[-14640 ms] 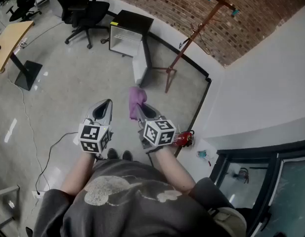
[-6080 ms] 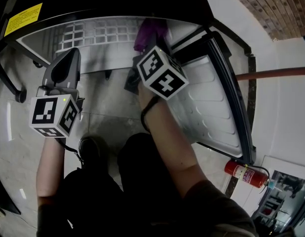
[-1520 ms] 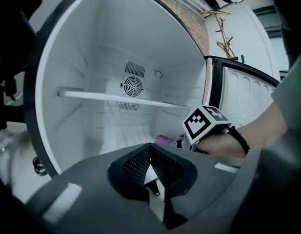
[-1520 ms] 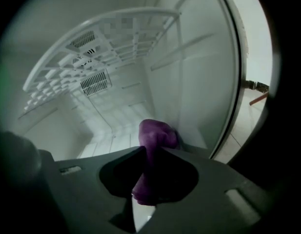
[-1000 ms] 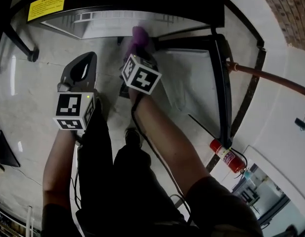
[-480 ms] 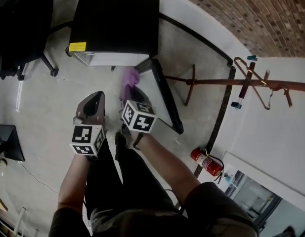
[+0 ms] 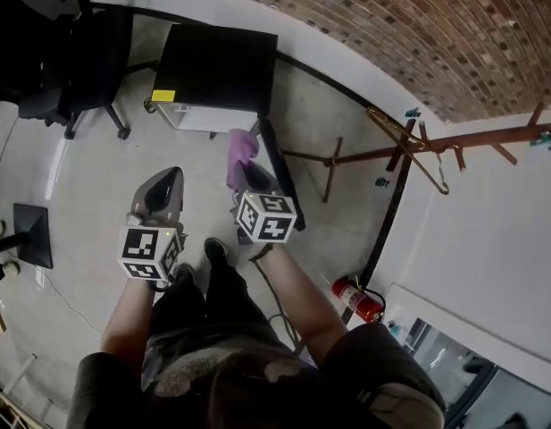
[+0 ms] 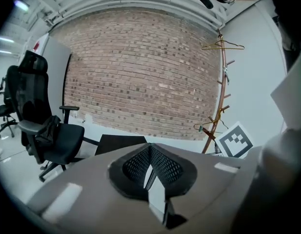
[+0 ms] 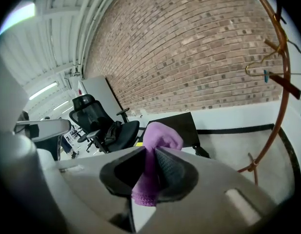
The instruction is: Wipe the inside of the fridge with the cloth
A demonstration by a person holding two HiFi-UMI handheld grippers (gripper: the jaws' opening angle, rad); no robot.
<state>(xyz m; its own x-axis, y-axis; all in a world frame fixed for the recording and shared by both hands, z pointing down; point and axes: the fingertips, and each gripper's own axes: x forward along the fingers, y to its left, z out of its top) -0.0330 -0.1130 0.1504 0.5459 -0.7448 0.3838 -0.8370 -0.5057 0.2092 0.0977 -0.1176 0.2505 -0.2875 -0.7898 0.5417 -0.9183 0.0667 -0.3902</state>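
A small black fridge stands on the floor by the wall, its door swung open toward me. My right gripper is shut on the purple cloth, held in the air in front of the fridge and apart from it. In the right gripper view the cloth sticks up between the jaws, with the fridge beyond. My left gripper hangs beside it, shut and empty. The left gripper view shows its fingers meeting, with the fridge top behind.
A black office chair stands left of the fridge. A copper coat rack with a hanger leans along the white wall at right. A red fire extinguisher lies near my right side. A dark flat stand base sits at left.
I have risen and backed away from the fridge, so it now looks small and far. Both grippers came out of the opening; the right one still holds the cloth.
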